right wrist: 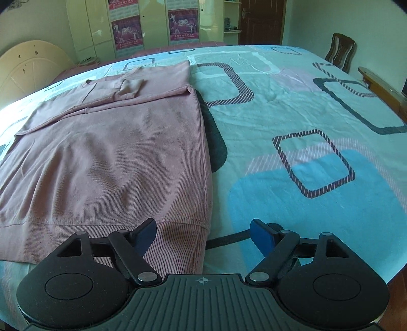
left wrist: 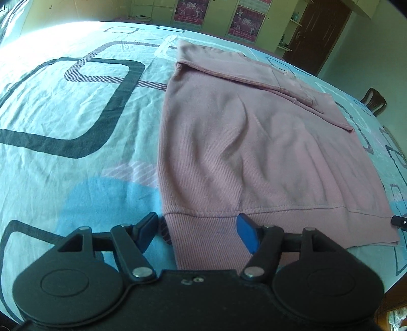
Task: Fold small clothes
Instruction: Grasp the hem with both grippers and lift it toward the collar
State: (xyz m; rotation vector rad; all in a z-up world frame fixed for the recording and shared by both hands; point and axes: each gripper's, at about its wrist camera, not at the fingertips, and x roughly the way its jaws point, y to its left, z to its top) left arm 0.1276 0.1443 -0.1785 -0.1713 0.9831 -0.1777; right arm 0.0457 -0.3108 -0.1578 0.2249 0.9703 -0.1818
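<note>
A pink sweater (left wrist: 254,152) lies flat on a bed sheet (left wrist: 76,114) printed with dark rounded squares and blue patches. Its sleeves are folded in across the chest at the far end, and its ribbed hem (left wrist: 208,234) lies at the near end, close to both grippers.

The left gripper (left wrist: 197,233) hangs over the hem's left corner with its jaws spread wide. The ribbed band lies between the two blue pads (left wrist: 248,235), but they do not press on it, so nothing is held.

The right gripper (right wrist: 203,235) hangs over the hem's right corner, jaws also wide apart. Its left pad is above the ribbed band and its right pad above the bare sheet beside the sweater; it grips nothing.

Beyond the sweater's far end stand a wardrobe with posters (right wrist: 178,25) and a dark door (right wrist: 262,20). A wooden chair (right wrist: 340,51) stands off to the sweater's right, past the edge of the bed.
</note>
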